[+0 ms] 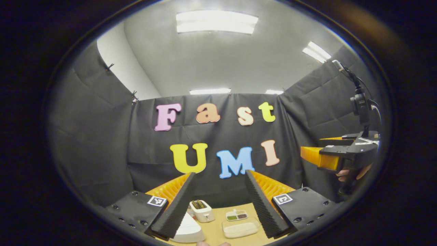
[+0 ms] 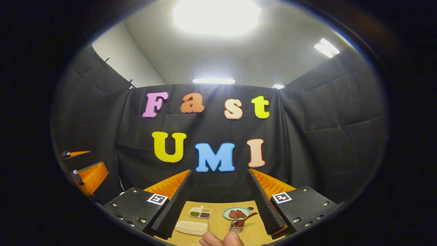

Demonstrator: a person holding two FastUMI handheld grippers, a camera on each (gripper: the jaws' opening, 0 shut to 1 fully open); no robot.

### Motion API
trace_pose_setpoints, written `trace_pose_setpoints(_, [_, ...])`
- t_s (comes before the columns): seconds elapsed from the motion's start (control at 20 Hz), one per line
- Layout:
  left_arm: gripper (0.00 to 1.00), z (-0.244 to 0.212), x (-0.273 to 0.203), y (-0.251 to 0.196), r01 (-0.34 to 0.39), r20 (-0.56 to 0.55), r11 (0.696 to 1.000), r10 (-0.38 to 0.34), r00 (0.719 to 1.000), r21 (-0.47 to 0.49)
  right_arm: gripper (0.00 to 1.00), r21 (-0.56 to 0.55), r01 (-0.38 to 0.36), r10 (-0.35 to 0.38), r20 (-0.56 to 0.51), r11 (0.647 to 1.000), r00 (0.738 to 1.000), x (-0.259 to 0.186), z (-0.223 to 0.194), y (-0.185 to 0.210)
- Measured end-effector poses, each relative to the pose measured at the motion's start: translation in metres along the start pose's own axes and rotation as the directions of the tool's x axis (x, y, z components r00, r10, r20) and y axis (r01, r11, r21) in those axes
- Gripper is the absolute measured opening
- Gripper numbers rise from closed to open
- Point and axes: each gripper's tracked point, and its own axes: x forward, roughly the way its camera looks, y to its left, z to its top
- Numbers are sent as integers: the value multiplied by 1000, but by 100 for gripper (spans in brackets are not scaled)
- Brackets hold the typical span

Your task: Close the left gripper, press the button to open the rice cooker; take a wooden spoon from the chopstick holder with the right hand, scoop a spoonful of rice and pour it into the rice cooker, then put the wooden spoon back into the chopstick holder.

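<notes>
Wooden table [image 1: 218,225] sits low in both views, w/ both grippers held up high above it, facing the booth wall; left gripper [image 1: 218,200] has fingers spread wide, nothing btwn them; right gripper [image 2: 218,201] likewise spread, holding nothing. In left gripper view, white rice cooker [image 1: 187,230] lies at bottom left, lid down, partly hidden behind the left finger; just behind it a small white toaster [image 1: 202,210]; to the right a clear tray of rice [image 1: 240,228] and behind that a small divided dish [image 1: 236,215]. In right gripper view, rice tray [image 2: 192,227] at left, long axis running left-right; divided dish [image 2: 200,212] behind it; green plate [image 2: 236,213] w/ brown pieces near centre. Wooden spoon [image 2: 246,218] stands in the holder [image 2: 235,225] just in front of the plate, leaning, long axis tilted up toward the right. Fingertips of a hand [image 2: 222,240] show at the bottom edge.
</notes>
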Motion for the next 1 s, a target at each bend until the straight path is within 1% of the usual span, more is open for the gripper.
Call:
trace_pose_setpoints(0.1, [100, 2, -5, 3, 10, -5, 1000, -10, 1000, -14, 95, -2, -2, 2, -13, 1000, 1000, -2, -5, 9])
trace_pose_setpoints(0.2, [100, 0, -8, 12, 5, -15, 1000, -5, 1000, -24, 96, -5, 0, 0, -19, 1000, 1000, -5, -9, 17])
trace_pose_setpoints(0.3, [100, -21, -12, 32, -3, -42, 1000, 2, 999, -28, 95, -1, 1, -1, -32, 1000, 999, -10, -14, 26])
trace_pose_setpoints(0.45, [100, -30, -15, 48, -1, -53, 998, -2, 999, -60, 95, -14, 21, -22, -39, 1000, 999, -14, -18, 31])
trace_pose_setpoints(0.55, [100, -42, -19, 60, -10, -78, 998, 4, 997, -68, 95, -23, 21, -23, -61, 1000, 998, -16, -24, 38])
trace_pose_setpoints(0.6, [98, -44, -21, 66, -15, -80, 997, 9, 997, -73, 95, -25, 21, -23, -65, 999, 998, -17, -25, 41])
trace_pose_setpoints(0.75, [99, -59, -22, 78, -22, -101, 997, 14, 995, -78, 96, -30, 18, -21, -78, 999, 997, -20, -28, 49])
trace_pose_setpoints(0.85, [100, -72, -21, 88, -36, -121, 997, 26, 992, -74, 96, -48, 14, -17, -77, 999, 997, -22, -29, 53])
trace_pose_setpoints(0.9, [95, -77, -18, 94, -49, -130, 996, 39, 991, -74, 96, -69, 12, -18, -78, 998, 997, -21, -31, 51])
trace_pose_setpoints(1.0, [95, -89, -16, 104, -80, -151, 993, 67, 986, -82, 95, -107, -4, -5, -80, 994, 997, -16, -33, 55])
